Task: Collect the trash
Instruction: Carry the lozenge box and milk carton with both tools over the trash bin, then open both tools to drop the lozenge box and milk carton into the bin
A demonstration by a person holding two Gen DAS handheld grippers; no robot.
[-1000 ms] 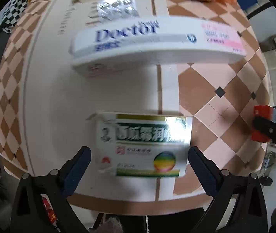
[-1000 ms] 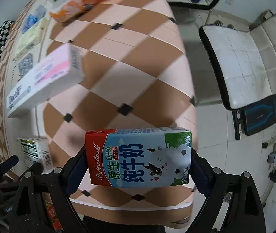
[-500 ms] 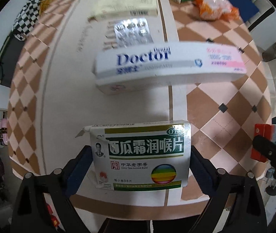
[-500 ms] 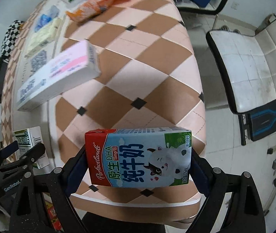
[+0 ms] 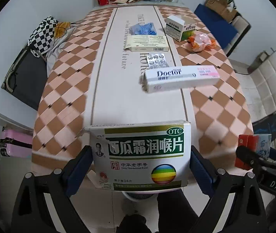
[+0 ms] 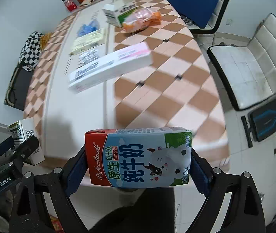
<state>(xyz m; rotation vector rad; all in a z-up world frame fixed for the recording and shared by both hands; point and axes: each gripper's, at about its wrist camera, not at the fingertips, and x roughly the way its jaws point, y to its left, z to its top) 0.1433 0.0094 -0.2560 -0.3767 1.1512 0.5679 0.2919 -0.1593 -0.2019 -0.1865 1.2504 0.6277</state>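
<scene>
Left wrist view: left gripper clamps the light, crushable lozenge box by its ends; right gripper likewise clamps the stiffer milk carton.

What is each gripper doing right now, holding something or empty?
Left gripper: closed on the green and white medicine box, lifted off the table.
Right gripper: closed on the milk carton.

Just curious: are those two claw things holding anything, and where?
Left gripper: lozenge box, by its two ends. Right gripper: milk carton, likewise.
</scene>
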